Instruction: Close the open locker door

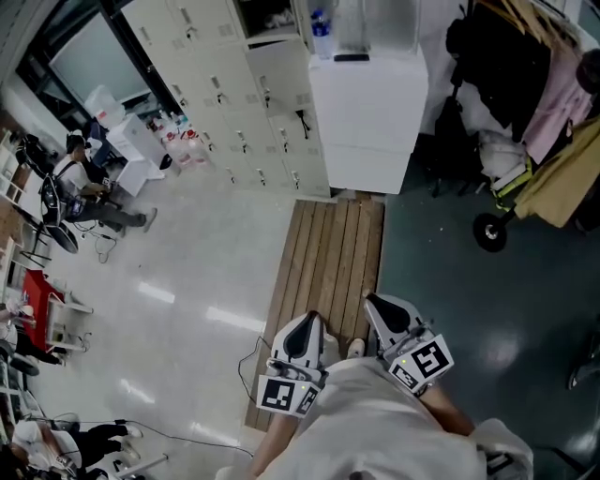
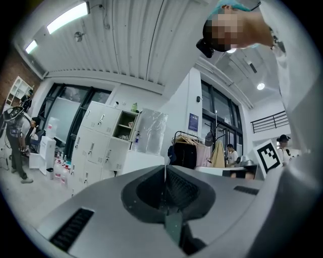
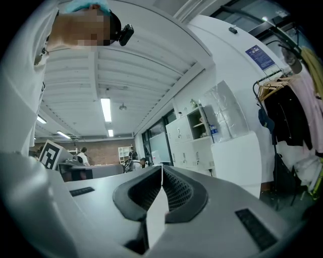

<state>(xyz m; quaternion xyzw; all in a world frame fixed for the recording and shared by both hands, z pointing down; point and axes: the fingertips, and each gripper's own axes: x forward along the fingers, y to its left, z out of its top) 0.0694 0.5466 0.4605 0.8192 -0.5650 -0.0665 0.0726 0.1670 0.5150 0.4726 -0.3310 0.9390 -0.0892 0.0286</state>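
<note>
A bank of pale lockers [image 1: 234,94] stands far ahead, and one upper compartment [image 1: 272,19] gapes open with things on its shelf. That open compartment [image 2: 124,126] also shows in the left gripper view; I cannot make out its door there. In the right gripper view it sits high at the middle right, open compartment [image 3: 198,123]. My left gripper [image 1: 309,321] and right gripper [image 1: 375,302] are held close to the person's body over a wooden slat mat [image 1: 328,253], well short of the lockers. The left gripper [image 2: 164,169] is shut with nothing in it. So is the right gripper [image 3: 161,169].
A white cabinet [image 1: 367,122] with a bottle on top stands beside the lockers, just past the mat. A clothes rack with coats [image 1: 534,84] and a wheeled item [image 1: 489,232] crowd the right. A seated person [image 1: 80,183] and floor bottles [image 1: 183,141] are at the left.
</note>
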